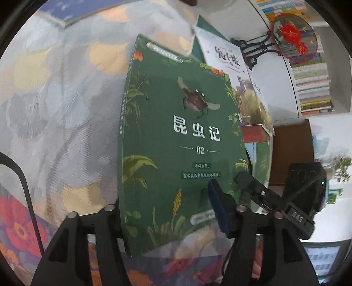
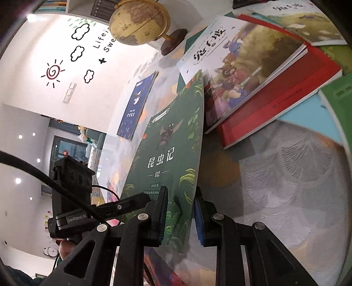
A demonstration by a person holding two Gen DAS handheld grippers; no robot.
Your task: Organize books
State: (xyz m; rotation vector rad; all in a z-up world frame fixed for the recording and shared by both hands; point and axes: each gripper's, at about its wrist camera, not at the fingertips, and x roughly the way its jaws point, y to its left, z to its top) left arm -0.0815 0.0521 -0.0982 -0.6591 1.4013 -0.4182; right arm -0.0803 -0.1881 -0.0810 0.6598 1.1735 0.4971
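I'm seeing the green insect book standing tilted over the floral tablecloth, its lower edge pinched between my right gripper pads; my left gripper is hanging open around its corner.

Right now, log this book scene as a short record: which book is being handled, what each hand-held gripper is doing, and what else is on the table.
handled book: green insect book, lifted on edge above the floral tablecloth
right hand-held gripper: shut on the green insect book's lower edge
left hand-held gripper: open, jaws either side of the book
nearby stack: rabbit picture book on a red book
also on table: blue book, globe
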